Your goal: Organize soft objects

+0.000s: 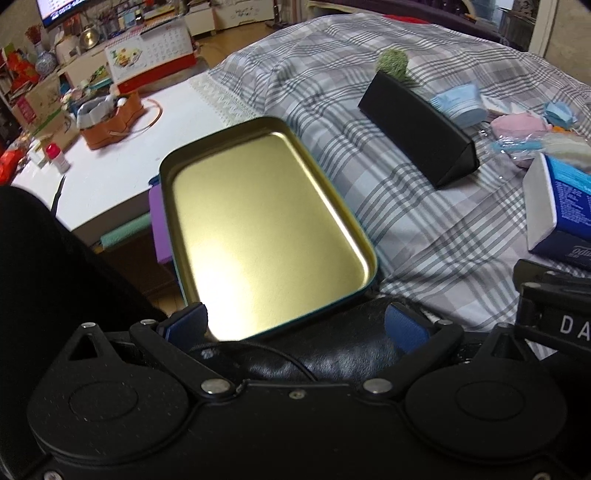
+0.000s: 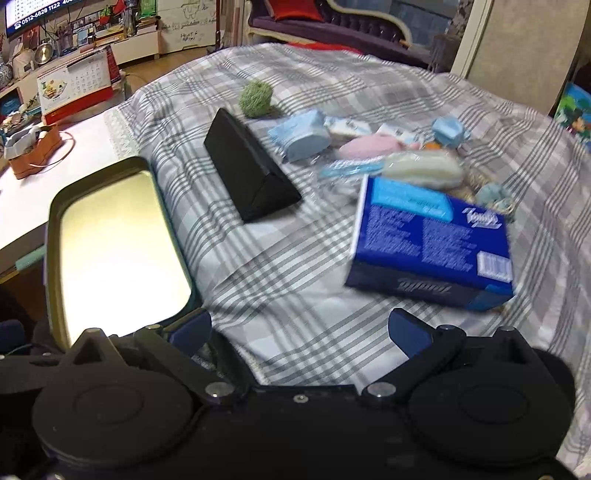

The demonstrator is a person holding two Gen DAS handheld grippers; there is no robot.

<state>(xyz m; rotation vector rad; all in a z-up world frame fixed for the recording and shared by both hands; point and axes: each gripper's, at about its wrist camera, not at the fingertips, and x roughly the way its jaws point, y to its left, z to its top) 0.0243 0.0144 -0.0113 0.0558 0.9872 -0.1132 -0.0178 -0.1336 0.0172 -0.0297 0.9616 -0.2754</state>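
A gold-lined tin tray lies at the near left edge of the plaid bedcover; it also shows in the right wrist view. My left gripper is open and empty, just behind the tray's near rim. My right gripper is open and empty above the cover, near a blue tissue pack. Beyond lie a pile of soft items in wrappers: blue, pink and cream pieces. A green fuzzy ball sits behind a black triangular case.
A white table stands left of the bed with an orange basket, a calendar and clutter. The right gripper's body shows at the right edge of the left wrist view. A sofa stands behind the bed.
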